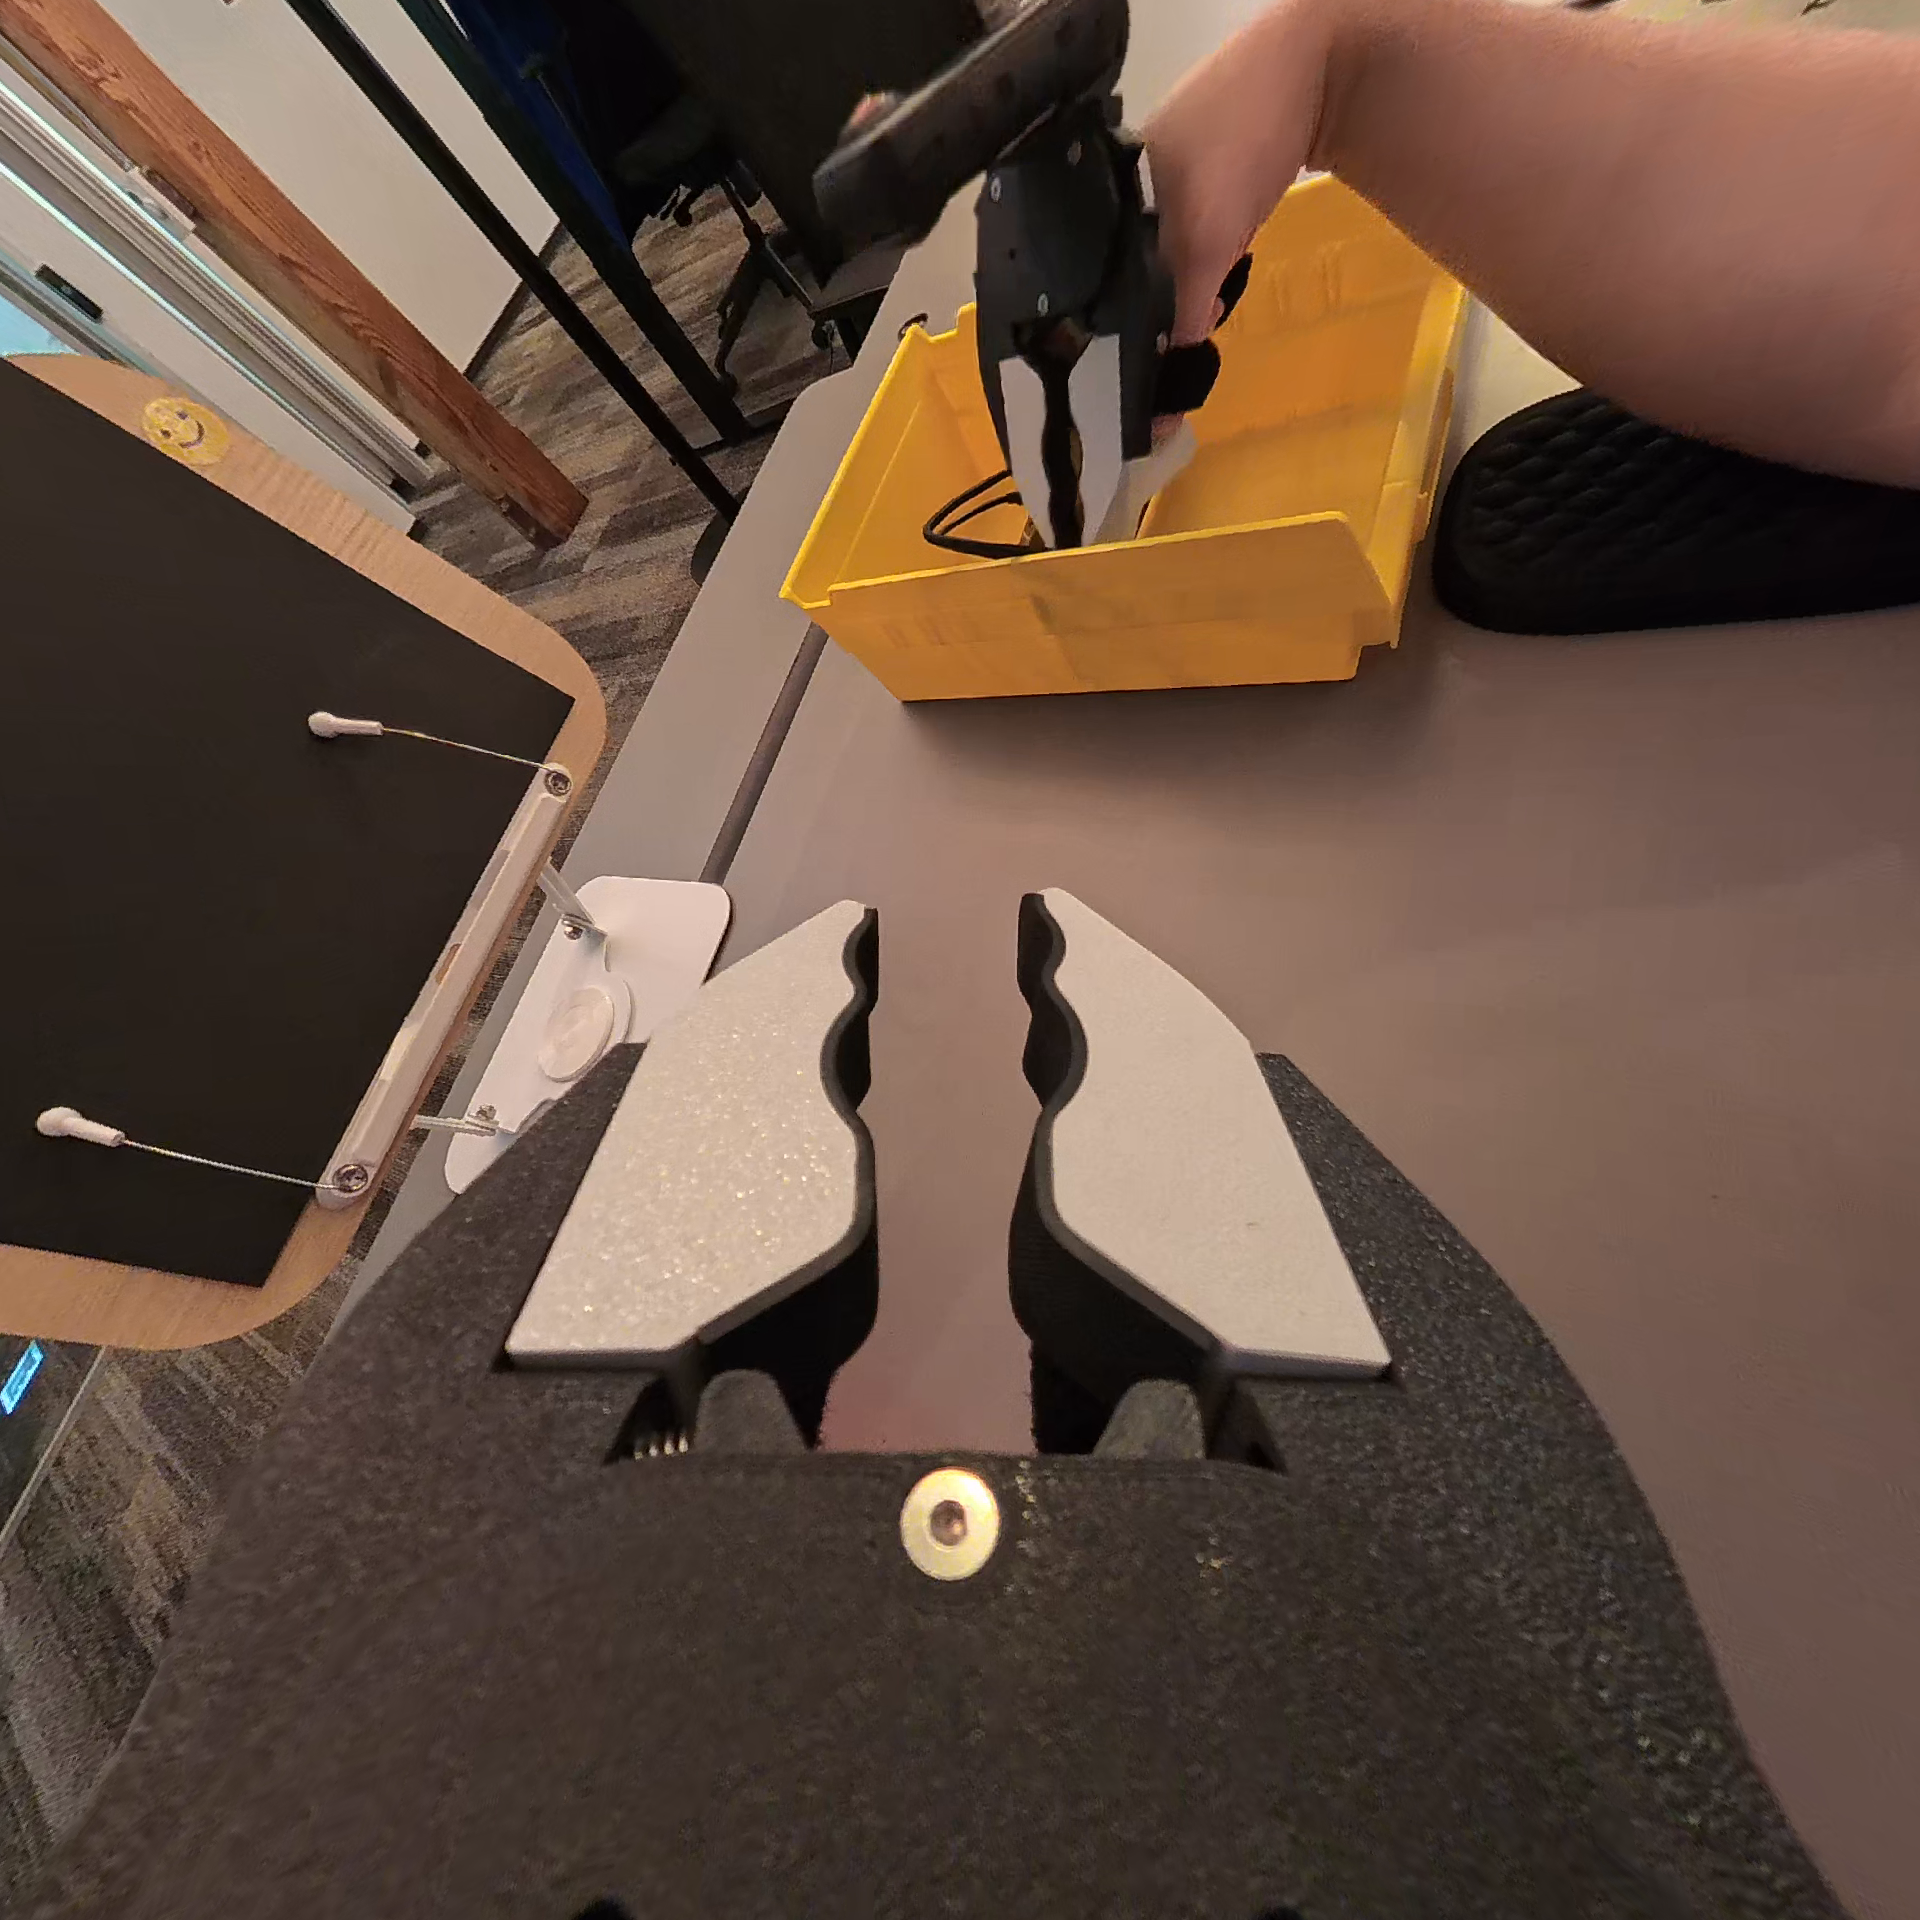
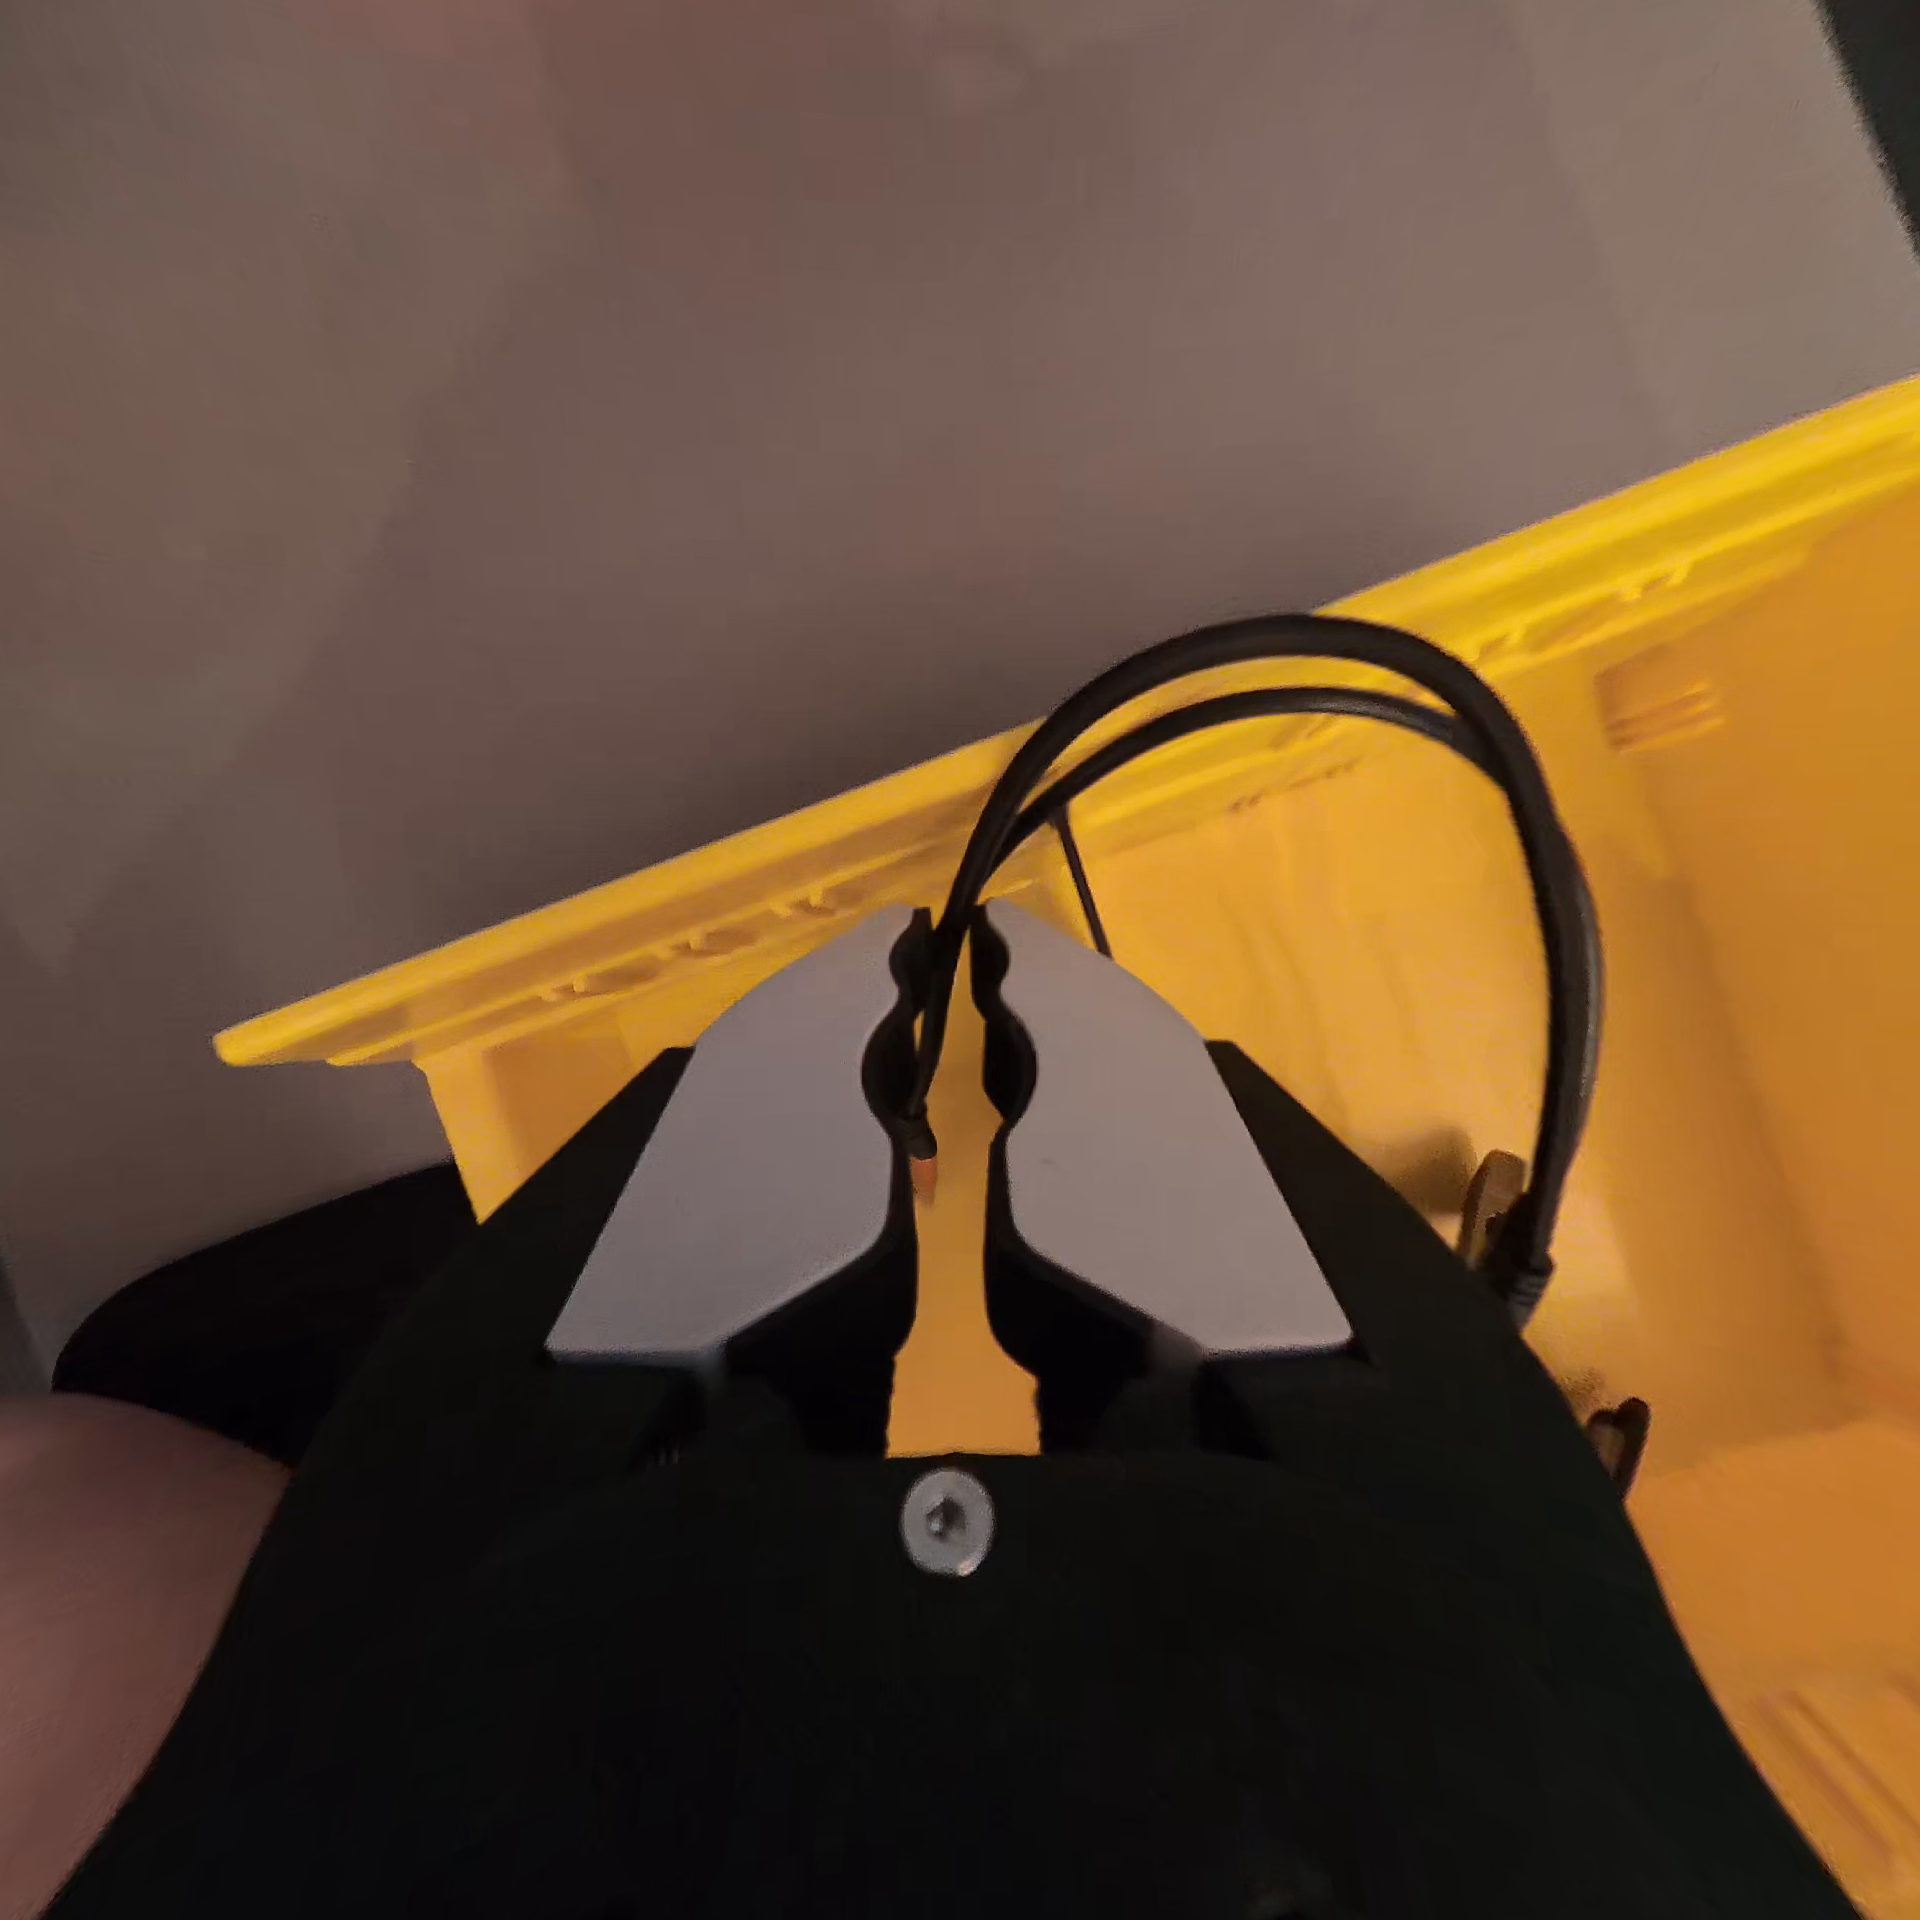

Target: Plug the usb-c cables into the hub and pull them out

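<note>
**Picking a cable out of the yellow bin**

The right hand-held gripper (image 2: 943, 914) is down inside the yellow bin (image 1: 1091, 613). Its two fingers are pinching a thin black usb-c cable (image 2: 1288, 665) near the tips. The cable loops up and over to the right, and one small plug end hangs between the fingers. The picture is a bit blurry, so it may be two cables pinched together.

The left hand-held gripper (image 1: 945, 914) waits over the gray desk (image 1: 1351, 935). Its fingers are spread apart and hold nothing.

No hub shows in either view. So the job has only just begun. The cable must come out of the bin, then go into the hub, then be pulled out.
</note>
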`<action>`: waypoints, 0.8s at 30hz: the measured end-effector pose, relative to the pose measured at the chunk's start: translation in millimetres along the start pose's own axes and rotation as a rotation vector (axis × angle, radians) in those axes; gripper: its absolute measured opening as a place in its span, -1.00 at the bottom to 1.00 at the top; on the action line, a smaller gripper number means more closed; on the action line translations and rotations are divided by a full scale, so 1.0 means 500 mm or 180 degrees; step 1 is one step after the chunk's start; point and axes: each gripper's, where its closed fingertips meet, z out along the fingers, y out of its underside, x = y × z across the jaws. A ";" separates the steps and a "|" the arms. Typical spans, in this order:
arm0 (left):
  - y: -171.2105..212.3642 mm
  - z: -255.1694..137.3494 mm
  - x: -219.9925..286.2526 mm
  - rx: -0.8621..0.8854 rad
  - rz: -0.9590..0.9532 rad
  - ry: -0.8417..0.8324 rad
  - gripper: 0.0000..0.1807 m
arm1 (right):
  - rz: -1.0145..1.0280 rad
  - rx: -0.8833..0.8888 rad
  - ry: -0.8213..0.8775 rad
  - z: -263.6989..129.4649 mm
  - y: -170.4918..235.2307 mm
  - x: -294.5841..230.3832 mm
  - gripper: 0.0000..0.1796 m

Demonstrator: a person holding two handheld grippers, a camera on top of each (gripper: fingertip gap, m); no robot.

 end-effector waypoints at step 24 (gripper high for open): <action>0.013 0.024 0.006 -0.0210 0.0070 0.0001 -0.72 | 0.0417 0.0757 0.0603 -0.081 -0.022 0.120 -0.73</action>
